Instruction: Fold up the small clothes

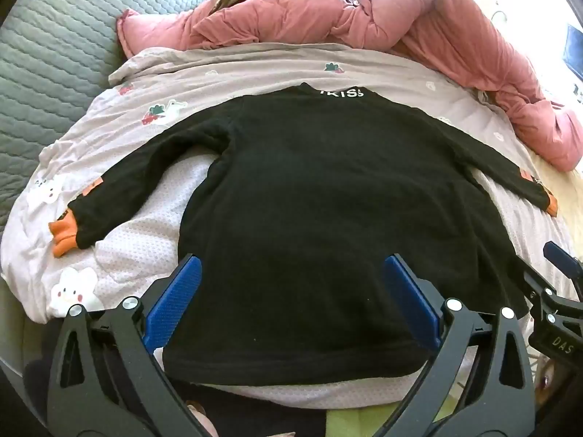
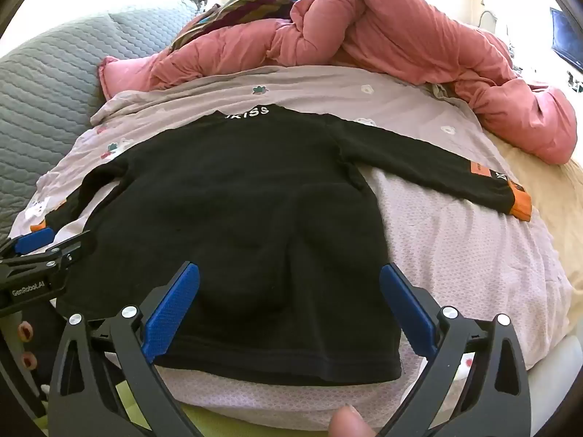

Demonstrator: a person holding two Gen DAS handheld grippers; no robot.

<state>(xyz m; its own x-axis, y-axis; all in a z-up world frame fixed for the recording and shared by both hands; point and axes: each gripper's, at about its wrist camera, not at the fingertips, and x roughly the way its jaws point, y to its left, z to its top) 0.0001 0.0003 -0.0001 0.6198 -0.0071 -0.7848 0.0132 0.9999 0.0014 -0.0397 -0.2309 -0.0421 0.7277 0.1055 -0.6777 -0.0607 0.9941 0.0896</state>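
Black top (image 1: pixel 328 196) lies flat on the lilac blanket (image 1: pixel 226 73), sleeves spread, collar toward the pink quilt (image 1: pixel 419 18). My left tongs (image 1: pixel 291 273) and right tongs (image 2: pixel 289 284) hover over its hem, both wide open, gripping nothing.

1. A bed carries everything, spread with a pale lilac printed sheet (image 1: pixel 255 69).
2. A black long-sleeved top (image 1: pixel 320 218) lies flat on the sheet, sleeves spread.
3. A rumpled pink quilt (image 1: pixel 419 22) lies along the far edge.
4. A grey quilted cover (image 1: pixel 47 54) lies at left.
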